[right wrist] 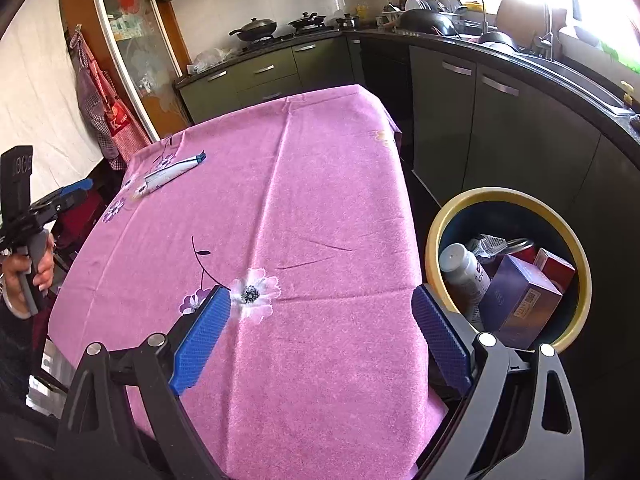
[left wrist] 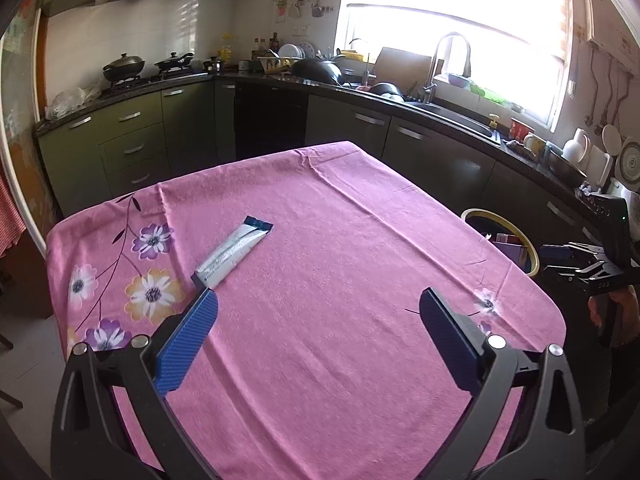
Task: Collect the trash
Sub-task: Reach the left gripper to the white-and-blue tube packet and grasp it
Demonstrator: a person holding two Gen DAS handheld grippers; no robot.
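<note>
Step in hand: 1 tube [left wrist: 234, 254] remains on the surface [left wrist: 340, 240]. Both jaws wide, empty. Next: left gripper [left wrist: 318, 312] reaches far-left, grasps it.

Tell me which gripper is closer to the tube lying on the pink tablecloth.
Left. The left gripper is open just short of the tube, one finger almost at its near end. The right gripper is open at the opposite side of the table, beside the trash bin.

Open left hand-held gripper [left wrist: 318, 306] hovers above pink tablecloth [left wrist: 340, 220], near tube [left wrist: 234, 252].
</note>
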